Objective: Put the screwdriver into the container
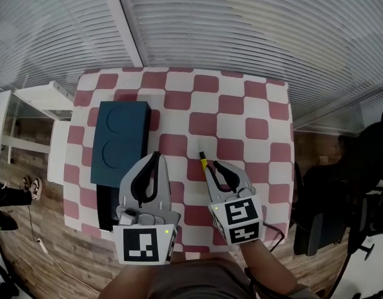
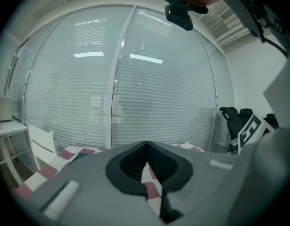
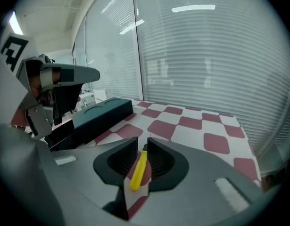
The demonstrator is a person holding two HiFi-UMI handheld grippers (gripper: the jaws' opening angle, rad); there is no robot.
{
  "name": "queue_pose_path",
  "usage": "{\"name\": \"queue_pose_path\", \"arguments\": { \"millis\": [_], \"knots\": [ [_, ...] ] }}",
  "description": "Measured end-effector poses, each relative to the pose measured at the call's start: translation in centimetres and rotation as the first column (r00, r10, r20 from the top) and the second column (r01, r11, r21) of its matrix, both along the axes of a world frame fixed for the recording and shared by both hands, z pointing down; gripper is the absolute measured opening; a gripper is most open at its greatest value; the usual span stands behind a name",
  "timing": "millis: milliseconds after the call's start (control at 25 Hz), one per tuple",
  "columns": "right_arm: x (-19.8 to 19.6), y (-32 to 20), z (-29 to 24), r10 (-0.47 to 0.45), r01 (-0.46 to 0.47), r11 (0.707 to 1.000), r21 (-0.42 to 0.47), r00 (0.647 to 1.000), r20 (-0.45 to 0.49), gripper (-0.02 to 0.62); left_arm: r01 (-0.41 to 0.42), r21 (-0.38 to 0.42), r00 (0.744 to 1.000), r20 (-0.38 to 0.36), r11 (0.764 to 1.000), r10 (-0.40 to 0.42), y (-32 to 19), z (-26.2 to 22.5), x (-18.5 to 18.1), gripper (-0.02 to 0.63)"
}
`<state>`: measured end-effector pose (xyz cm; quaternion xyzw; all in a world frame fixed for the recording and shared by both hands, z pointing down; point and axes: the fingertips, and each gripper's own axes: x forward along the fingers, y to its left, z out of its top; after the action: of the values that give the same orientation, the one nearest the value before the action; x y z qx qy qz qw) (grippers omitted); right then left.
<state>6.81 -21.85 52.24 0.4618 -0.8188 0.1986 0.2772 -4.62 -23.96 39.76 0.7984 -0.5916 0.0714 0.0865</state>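
Note:
A yellow-handled screwdriver (image 1: 204, 162) with a dark tip lies on the checkered tablecloth, pointing away from me. My right gripper (image 1: 212, 166) is low over it. In the right gripper view the yellow handle (image 3: 139, 170) lies in the gap of the right gripper (image 3: 143, 142), and the pads do not press on it. The dark teal container (image 1: 119, 142) sits at the table's left, closed lid up, and also shows in the right gripper view (image 3: 100, 117). My left gripper (image 1: 157, 155) hovers by the container's near right edge, tips together and empty (image 2: 145, 146).
The table (image 1: 253, 104) with its red-and-white cloth reaches back toward a window with blinds. A white shelf unit (image 1: 45, 98) stands off the left edge. A black office chair (image 1: 328, 210) is to the right on the wooden floor.

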Motion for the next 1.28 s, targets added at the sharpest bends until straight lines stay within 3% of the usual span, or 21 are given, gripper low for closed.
{"name": "queue_pose_path", "arguments": {
  "millis": [920, 1280],
  "knots": [
    [-0.7, 0.9, 6.2, -0.019, 0.008, 0.987, -0.159, 0.997, -0.068, 0.13, 0.017, -0.054, 1.0, -0.013, 0.998, -0.018, -1.7, 2.7, -1.5, 0.002],
    [-0.5, 0.8, 6.5, -0.007, -0.008, 0.984, -0.178, 0.996, -0.087, 0.099, 0.025, -0.06, 1.0, -0.01, 0.998, -0.025, -1.7, 3.0, -1.9, 0.002]
  ]
}}
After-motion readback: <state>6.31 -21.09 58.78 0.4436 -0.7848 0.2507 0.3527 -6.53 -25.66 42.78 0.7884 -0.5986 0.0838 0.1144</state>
